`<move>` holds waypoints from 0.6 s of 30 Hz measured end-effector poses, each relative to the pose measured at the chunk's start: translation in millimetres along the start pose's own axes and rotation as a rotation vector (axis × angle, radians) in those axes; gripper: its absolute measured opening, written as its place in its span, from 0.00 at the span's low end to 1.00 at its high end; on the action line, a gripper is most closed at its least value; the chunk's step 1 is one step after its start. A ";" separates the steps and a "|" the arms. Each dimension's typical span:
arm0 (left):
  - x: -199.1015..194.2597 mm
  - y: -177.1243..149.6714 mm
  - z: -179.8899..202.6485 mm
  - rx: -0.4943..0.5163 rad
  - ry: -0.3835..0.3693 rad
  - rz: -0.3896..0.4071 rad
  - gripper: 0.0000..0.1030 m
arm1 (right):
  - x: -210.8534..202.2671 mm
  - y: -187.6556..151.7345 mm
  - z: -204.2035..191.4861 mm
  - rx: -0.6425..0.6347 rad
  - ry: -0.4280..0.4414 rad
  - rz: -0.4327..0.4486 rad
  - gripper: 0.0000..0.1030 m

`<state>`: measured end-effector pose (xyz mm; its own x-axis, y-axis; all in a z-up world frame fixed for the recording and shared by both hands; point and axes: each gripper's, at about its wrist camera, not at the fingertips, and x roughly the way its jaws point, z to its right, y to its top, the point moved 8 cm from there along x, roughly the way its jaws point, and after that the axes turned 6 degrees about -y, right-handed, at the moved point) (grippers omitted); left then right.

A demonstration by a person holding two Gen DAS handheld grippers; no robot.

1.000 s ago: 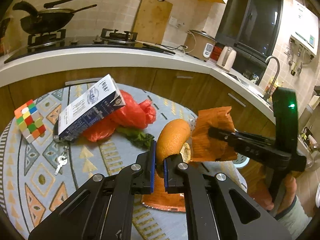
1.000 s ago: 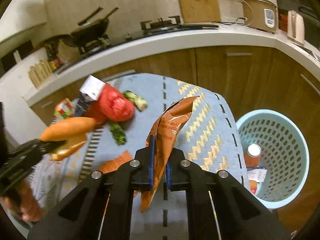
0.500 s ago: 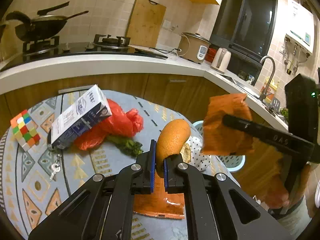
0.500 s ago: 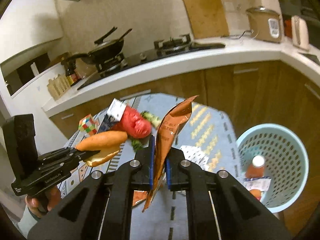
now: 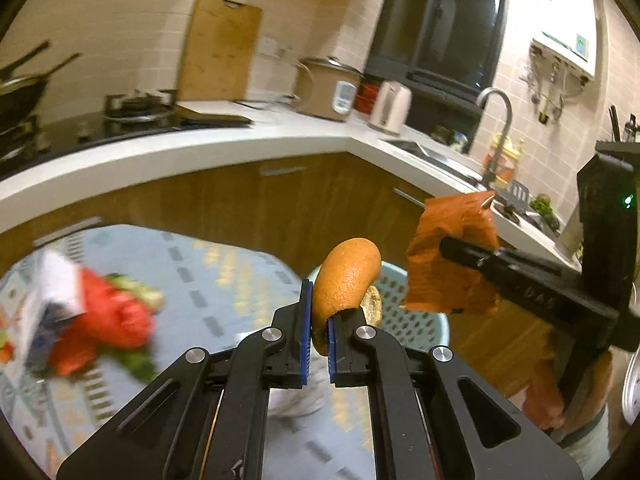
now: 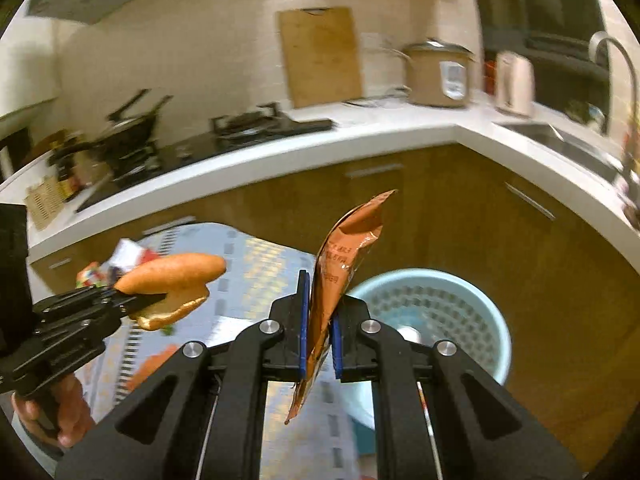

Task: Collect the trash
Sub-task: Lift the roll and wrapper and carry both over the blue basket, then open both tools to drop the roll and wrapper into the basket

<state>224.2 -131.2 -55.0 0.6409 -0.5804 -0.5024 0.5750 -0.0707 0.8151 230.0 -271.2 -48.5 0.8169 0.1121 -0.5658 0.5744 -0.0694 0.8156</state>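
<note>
Now the orange peel (image 5: 347, 276) and the snack wrapper (image 6: 340, 272) are kept clamped by the left gripper (image 5: 317, 344) and the right gripper (image 6: 319, 336), and only in the right view is the basket (image 6: 472, 300), now nearer, seen whole.

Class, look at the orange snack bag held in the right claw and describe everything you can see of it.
The snack bag is a crinkled, shiny orange foil packet with small dark print. It is flattened, open and torn at its pointed top. It stands roughly upright, pinched between the blue pads of the right claw, its lower end hanging below them. Nothing else touches it. It is held in the air beside the pale blue basket.
</note>
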 end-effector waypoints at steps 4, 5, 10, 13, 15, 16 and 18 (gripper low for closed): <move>46.2 -3.9 20.1 -0.004 -0.029 -0.065 0.04 | 24.7 -16.3 44.2 0.068 -0.061 -0.076 0.07; 56.9 -5.8 23.7 -0.014 -0.038 -0.082 0.04 | 29.5 -20.1 50.7 0.079 -0.070 -0.093 0.07; 108.1 -23.8 36.2 -0.027 -0.050 -0.173 0.04 | 59.3 -49.3 87.6 0.118 -0.136 -0.208 0.07; 130.8 -33.8 38.8 -0.031 -0.046 -0.221 0.04 | 71.0 -62.2 99.2 0.140 -0.140 -0.249 0.07; 142.9 -38.9 39.9 -0.033 -0.044 -0.252 0.05 | 76.8 -67.8 106.0 0.155 -0.143 -0.266 0.07; 146.3 -41.4 38.8 -0.030 -0.041 -0.265 0.05 | 79.1 -69.7 109.0 0.162 -0.141 -0.273 0.07; 154.0 -46.2 40.1 -0.016 -0.029 -0.289 0.05 | 83.4 -72.6 114.1 0.171 -0.145 -0.284 0.07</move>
<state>276.0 -249.9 -158.5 0.4348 -0.5611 -0.7044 0.7398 -0.2234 0.6346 262.4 -369.9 -168.8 0.6151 0.0100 -0.7884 0.7701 -0.2220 0.5980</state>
